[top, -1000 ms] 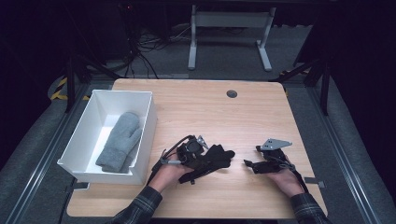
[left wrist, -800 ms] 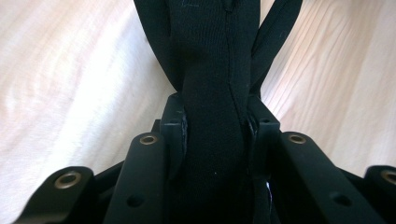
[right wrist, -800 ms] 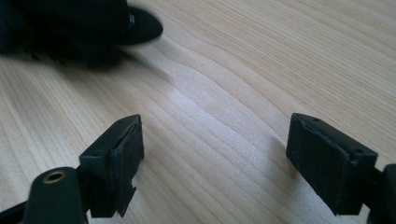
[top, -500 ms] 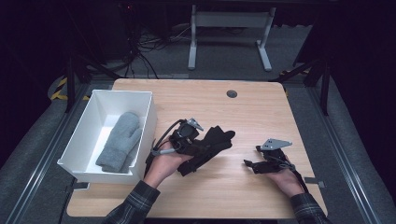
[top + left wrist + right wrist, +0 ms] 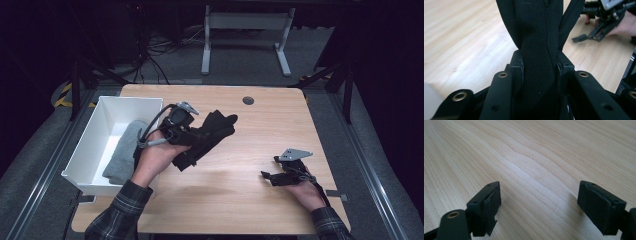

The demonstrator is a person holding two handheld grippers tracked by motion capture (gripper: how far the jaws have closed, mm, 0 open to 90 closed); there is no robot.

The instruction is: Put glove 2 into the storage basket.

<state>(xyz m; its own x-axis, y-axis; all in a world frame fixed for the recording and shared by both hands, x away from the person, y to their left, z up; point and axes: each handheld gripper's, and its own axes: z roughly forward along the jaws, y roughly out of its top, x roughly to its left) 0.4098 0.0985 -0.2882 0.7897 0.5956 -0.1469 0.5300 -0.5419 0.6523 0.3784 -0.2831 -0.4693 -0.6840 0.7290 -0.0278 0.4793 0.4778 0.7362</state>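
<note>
Wooden desk carries a white bin at its left edge, seen from above. Left tongs clamp a black glove, the pinch plain in their own view; right tongs gape over bare wood.

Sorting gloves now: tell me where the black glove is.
In the high view the black glove hangs clamped in the left hand-held gripper, lifted above the table's left half, beside the white bin.

Lab test bay: lone wooden table on rail frame, loose floor cables, dark surround.
</note>
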